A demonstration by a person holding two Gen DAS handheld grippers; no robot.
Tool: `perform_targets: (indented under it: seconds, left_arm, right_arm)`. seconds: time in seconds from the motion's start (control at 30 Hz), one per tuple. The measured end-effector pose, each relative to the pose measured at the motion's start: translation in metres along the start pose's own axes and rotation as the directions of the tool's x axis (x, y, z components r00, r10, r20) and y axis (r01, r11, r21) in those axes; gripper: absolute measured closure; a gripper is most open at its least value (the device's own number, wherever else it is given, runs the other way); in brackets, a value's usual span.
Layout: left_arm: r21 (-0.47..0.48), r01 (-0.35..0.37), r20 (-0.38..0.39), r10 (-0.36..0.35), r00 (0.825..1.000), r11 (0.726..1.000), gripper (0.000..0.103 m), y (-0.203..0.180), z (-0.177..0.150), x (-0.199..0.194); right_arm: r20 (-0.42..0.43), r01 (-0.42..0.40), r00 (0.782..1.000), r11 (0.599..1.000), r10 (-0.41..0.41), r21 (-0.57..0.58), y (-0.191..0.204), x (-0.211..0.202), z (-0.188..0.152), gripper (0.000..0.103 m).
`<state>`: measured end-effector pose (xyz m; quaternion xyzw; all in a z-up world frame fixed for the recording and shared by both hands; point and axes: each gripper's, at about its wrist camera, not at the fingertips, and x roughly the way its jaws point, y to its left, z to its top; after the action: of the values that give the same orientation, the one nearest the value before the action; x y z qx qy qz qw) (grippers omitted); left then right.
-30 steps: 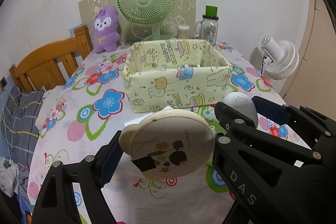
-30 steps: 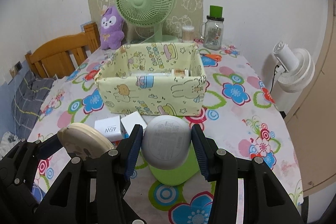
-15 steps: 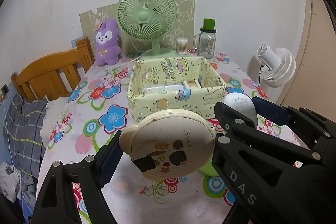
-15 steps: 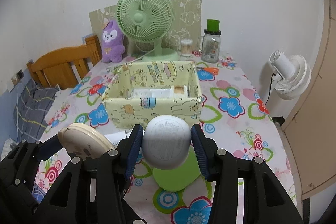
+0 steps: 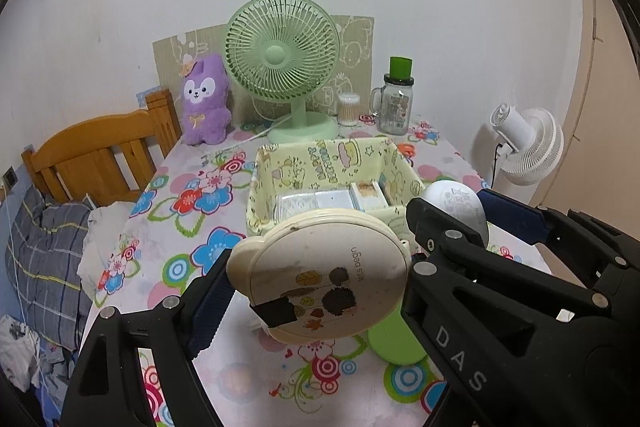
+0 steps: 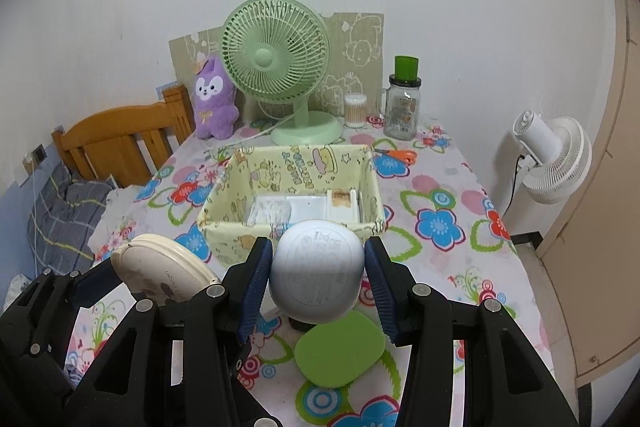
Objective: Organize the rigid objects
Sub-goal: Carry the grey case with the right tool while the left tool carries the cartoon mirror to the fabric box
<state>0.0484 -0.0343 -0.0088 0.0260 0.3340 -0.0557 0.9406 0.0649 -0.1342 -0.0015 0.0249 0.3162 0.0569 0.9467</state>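
Floral table [image 6: 440, 195]; left gripper [image 5: 316, 279] clamping cream case [image 5: 320, 275], right gripper [image 6: 316, 271] white case [image 6: 316, 271], base hidden.

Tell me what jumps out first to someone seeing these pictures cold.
Up front, each gripper clamps something round: the left gripper holds a cream disc case with a hedgehog print, the right gripper a pale blue egg-shaped case. Beyond them a yellow cartoon-print fabric box sits mid-table on the flowered tablecloth. A mint green fan and a purple plush stand by the wall.
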Motion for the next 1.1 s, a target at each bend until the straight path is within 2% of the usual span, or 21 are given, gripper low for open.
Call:
perform_targets:
  seconds: [0.77, 1.1]
  left_arm:
    - [0.015, 0.014, 0.012, -0.014, 1.000, 1.000, 0.017, 0.001, 0.036, 0.038]
    - [0.025, 0.017, 0.008, -0.018, 1.000, 1.000, 0.017, 0.003, 0.056, 0.068]
  right_arm:
    - [0.007, 0.026, 1.000, 0.999, -0.026, 0.020, -0.011, 0.034, 0.034, 0.052]
    - [0.003, 0.032, 0.999, 0.999, -0.032, 0.036, -0.017, 0.067, 0.055, 0.052]
